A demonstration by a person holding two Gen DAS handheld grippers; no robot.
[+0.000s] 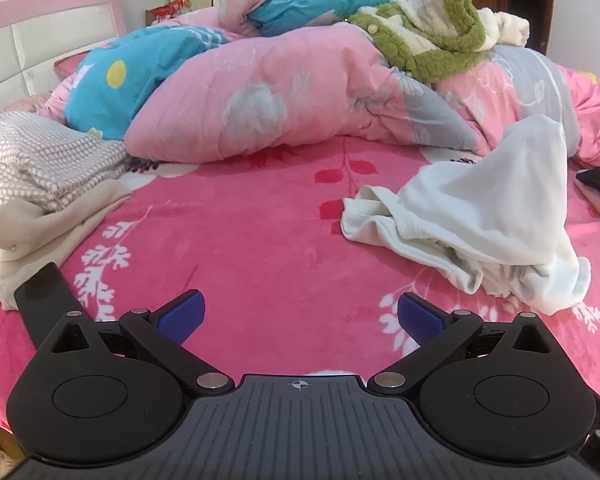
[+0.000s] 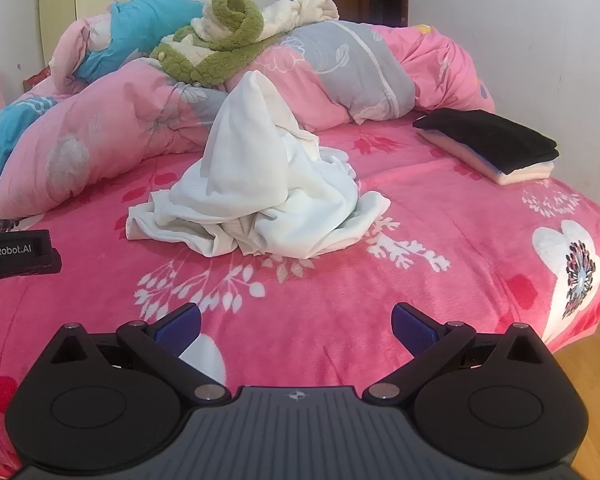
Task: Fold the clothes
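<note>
We see a pink floral bed bearing a crumpled white garment, folded clothes, and a bunched quilt.

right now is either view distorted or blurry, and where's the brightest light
Left wrist view: fisheye bends the pink bed cover into a curve, dark corners, white garment sharp. Right wrist view: same bowing, brightest on the wall; folded stack sharp.

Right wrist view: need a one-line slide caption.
Open right tool hovers over the pink floral blanket, facing a crumpled white garment; folded black-and-white stack lies far right.
</note>
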